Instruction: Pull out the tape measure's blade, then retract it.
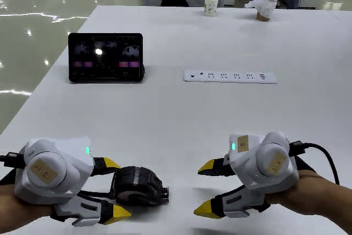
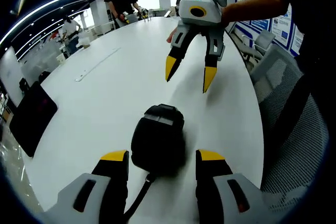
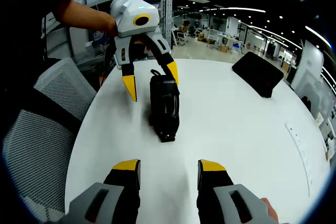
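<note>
A black tape measure (image 1: 137, 185) lies on the white table (image 1: 181, 119) near its front edge, its blade end facing the right gripper. My left gripper (image 1: 114, 187) is open and straddles the case (image 2: 157, 139), one yellow fingertip (image 2: 115, 156) on each side, with a gap showing. My right gripper (image 1: 204, 187) hangs open a short way to the right, nothing between its fingers. In the right gripper view the tape measure (image 3: 164, 106) sits ahead of the right gripper (image 3: 170, 165), with the left gripper (image 3: 150, 78) over its far end. The right gripper (image 2: 188, 74) faces me in the left gripper view.
A dark tablet (image 1: 105, 57) stands at the left of the table, and a white power strip (image 1: 230, 76) lies mid-table. A paper cup (image 1: 211, 4) and a plastic cup (image 1: 267, 1) stand at the far edge. A mesh chair (image 3: 37, 124) sits by the near edge.
</note>
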